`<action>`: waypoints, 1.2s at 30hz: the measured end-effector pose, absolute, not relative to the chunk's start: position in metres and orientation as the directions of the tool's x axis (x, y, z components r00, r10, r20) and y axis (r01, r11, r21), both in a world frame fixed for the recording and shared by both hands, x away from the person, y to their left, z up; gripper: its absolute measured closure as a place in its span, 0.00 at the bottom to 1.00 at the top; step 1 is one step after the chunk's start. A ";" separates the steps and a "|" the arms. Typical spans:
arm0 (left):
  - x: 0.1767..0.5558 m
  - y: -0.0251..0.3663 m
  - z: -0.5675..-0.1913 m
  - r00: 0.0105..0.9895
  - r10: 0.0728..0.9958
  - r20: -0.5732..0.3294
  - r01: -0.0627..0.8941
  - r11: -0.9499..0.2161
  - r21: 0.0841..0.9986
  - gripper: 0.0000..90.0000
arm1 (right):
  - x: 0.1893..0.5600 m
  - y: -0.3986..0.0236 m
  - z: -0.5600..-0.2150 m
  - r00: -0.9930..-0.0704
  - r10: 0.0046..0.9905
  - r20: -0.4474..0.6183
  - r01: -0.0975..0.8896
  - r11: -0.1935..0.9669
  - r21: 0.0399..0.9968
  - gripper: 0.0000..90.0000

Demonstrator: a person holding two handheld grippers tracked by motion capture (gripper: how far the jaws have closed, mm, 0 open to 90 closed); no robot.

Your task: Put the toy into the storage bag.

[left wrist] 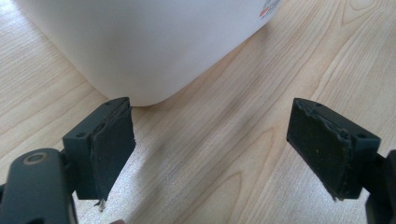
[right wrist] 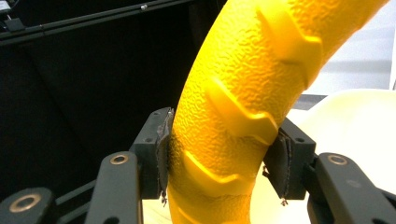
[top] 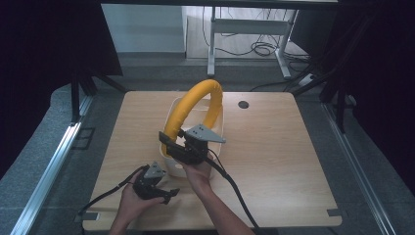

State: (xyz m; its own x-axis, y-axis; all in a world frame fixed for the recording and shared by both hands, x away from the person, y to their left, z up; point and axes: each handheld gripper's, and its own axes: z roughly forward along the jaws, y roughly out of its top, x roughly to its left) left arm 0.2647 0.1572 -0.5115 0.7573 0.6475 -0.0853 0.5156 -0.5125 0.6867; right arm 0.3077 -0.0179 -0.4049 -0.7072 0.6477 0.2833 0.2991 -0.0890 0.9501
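Note:
A thick yellow foam ring [top: 195, 105] with a bumpy, ridged skin arches up out of a white plastic bin [top: 172, 166] in the middle of the wooden table. My right gripper [top: 169, 142] is shut on the ring's near left side, above the bin's front; in the right gripper view the yellow ring [right wrist: 233, 121] is squeezed between both black pads [right wrist: 163, 154]. My left gripper [top: 169, 193] rests low near the table's front edge, just before the bin, jaws wide open. In the left gripper view nothing lies between its pads [left wrist: 114, 144], and the white bin's corner [left wrist: 144, 51] stands just ahead.
The wooden table [top: 274, 161] has bare room on the right and left of the bin. A round cable hole [top: 243, 104] sits at the back right. Black cables trail from both grippers over the front edge. Dark curtains and metal frames flank the table.

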 end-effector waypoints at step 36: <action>0.265 0.156 -0.513 0.758 0.645 -0.092 0.521 -0.515 0.680 0.17 | 0.310 -0.026 -0.414 -0.723 0.630 0.285 0.380 0.017 0.925 0.51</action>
State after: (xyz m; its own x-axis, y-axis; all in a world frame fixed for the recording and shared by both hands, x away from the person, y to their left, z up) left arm 0.2650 0.1558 -0.5129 0.7582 0.6455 -0.0919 0.5212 -0.5154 0.6802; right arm 0.3100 -0.0263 -0.4144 -0.7228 0.6296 0.2849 0.3798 0.0174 0.9249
